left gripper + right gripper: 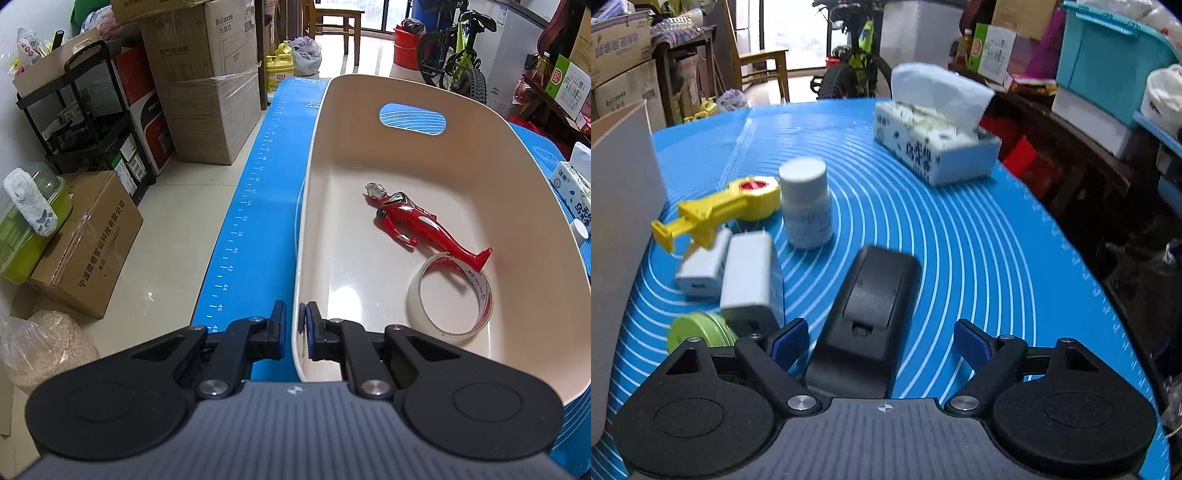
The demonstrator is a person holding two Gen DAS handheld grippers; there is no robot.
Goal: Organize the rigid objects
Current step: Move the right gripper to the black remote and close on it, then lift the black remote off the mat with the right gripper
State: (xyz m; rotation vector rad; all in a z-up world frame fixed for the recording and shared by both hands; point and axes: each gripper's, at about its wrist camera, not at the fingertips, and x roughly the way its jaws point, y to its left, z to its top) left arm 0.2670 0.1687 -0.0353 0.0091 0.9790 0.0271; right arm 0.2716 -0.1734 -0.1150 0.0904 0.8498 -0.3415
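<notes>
In the left wrist view a cream bin (306, 206) stands on the blue mat and holds a red figure (417, 221) and a tape roll (448, 295). My left gripper (294, 328) is shut on the bin's near rim, one finger inside and one outside. In the right wrist view my right gripper (881, 343) is open, its fingers on either side of a black case (868, 317) lying on the mat. Left of the case lie two white chargers (750, 277) (701, 269), a green tin (698, 328), a yellow toy (716, 212) and a white bottle (805, 203).
A tissue pack (934, 144) sits at the mat's far right; it also shows in the left wrist view (572, 192). The bin's wall (620, 221) stands at the left of the right wrist view. Boxes (207, 81), a rack and a bicycle (458, 55) surround the table.
</notes>
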